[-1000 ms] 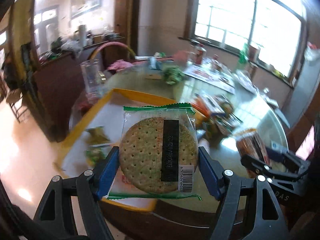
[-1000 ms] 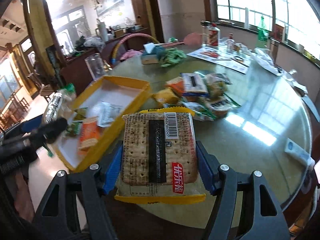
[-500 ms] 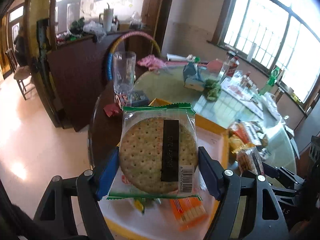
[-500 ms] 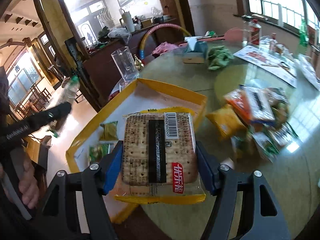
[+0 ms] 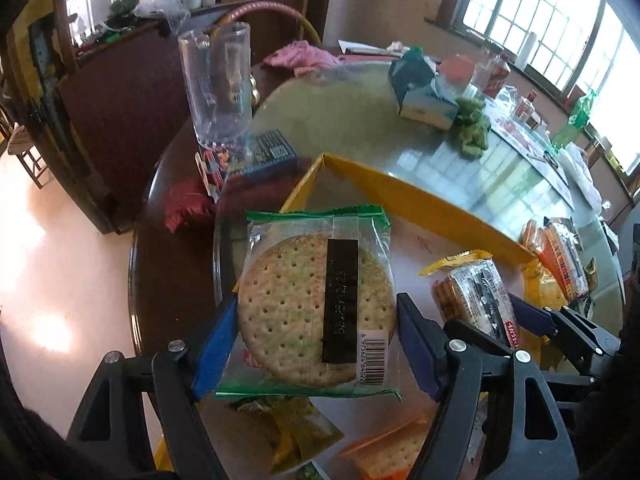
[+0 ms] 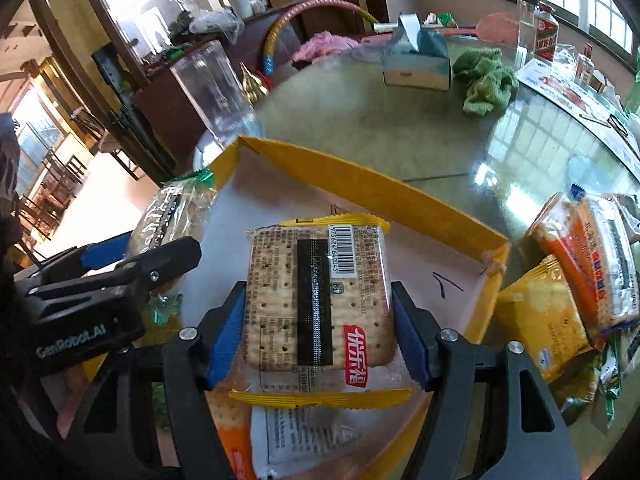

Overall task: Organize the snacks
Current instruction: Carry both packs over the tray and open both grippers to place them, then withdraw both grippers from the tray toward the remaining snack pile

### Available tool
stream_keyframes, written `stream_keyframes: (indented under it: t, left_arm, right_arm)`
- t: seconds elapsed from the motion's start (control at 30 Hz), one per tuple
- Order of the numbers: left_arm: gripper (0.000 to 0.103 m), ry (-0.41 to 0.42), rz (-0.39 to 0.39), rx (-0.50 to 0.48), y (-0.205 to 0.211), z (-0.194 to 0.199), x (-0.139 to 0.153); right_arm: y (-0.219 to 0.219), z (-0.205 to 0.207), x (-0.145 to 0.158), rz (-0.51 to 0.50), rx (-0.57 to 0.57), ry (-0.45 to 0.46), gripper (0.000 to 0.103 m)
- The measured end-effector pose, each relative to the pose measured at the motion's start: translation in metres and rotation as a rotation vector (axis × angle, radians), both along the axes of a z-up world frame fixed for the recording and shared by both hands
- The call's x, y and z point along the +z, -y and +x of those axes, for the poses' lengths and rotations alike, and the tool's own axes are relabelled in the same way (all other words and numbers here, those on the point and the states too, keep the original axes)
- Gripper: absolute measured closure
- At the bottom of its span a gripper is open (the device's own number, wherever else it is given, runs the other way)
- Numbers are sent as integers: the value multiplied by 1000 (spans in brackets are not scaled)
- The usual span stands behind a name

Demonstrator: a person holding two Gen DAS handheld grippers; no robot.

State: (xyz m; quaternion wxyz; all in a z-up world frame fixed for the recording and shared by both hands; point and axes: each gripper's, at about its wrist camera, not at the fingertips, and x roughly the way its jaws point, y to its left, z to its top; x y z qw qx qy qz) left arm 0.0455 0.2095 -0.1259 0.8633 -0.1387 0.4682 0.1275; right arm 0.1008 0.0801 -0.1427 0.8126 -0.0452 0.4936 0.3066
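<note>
The left tongs (image 5: 316, 336) are clamped on a round cracker pack (image 5: 316, 308) with green edges, one blue pad on each side of it. The right tongs (image 6: 318, 334) are clamped the same way on a square cracker pack (image 6: 320, 300) with yellow edges. Both packs hang above the yellow tray (image 6: 400, 200) on the glass desk (image 6: 400, 128), the two tongs side by side, the right ones just to the right of the left ones.

In the tray beneath the left tongs lie a green-yellow packet (image 5: 292, 436) and an orange pack (image 5: 392, 452). Right of the right tongs, outside the tray wall, is a heap of snacks (image 6: 580, 280). Ahead of the tongs, past the tray's far corner, stands a clear cup (image 5: 218, 84); farther off are a tissue box (image 6: 416, 62) and a green cloth (image 6: 486, 80).
</note>
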Motion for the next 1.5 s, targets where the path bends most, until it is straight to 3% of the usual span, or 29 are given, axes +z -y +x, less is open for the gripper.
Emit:
stream_keyframes:
  t: [0.13, 0.2, 0.3, 0.43, 0.53, 0.67, 0.8, 0.93, 1.1, 1.4, 1.5]
  left_arm:
    - [26, -27, -51, -40, -1, 4, -5]
    - [26, -26, -125, -90, -4, 1, -5]
    - [26, 14, -219, -140, -10, -7, 3]
    - [25, 123, -230, -157, -7, -36, 27]
    - [25, 178, -200, -157, -2, -53, 42]
    - [25, 234, -88, -178, 18, -78, 69]
    - [25, 280, -77, -199, 29, -101, 91]
    - [25, 323, -64, -209, 35, -122, 110]
    - [24, 350, -1, -199, 54, -145, 133]
    - [24, 322, 15, -250, 92, -166, 128]
    - [24, 321, 63, -249, 102, -171, 125]
  right_arm:
    - [2, 2, -7, -18, -22, -29, 33]
    - [5, 0, -6, -37, -28, -30, 30]
    - [10, -7, 7, -44, -45, 25, 17]
    - [20, -20, 27, -38, -53, 76, 17]
    - [34, -35, 45, 13, -56, 88, 17]
    - [48, -57, 69, 67, -45, 122, 17]
    - [65, -79, 91, 99, -62, 169, 17]
    - [88, -98, 110, 137, -97, 160, 17]
    - [112, -119, 128, 153, -128, 182, 17]
    - [154, -139, 128, 201, -132, 154, 17]
    - [165, -141, 126, 208, -148, 157, 17]
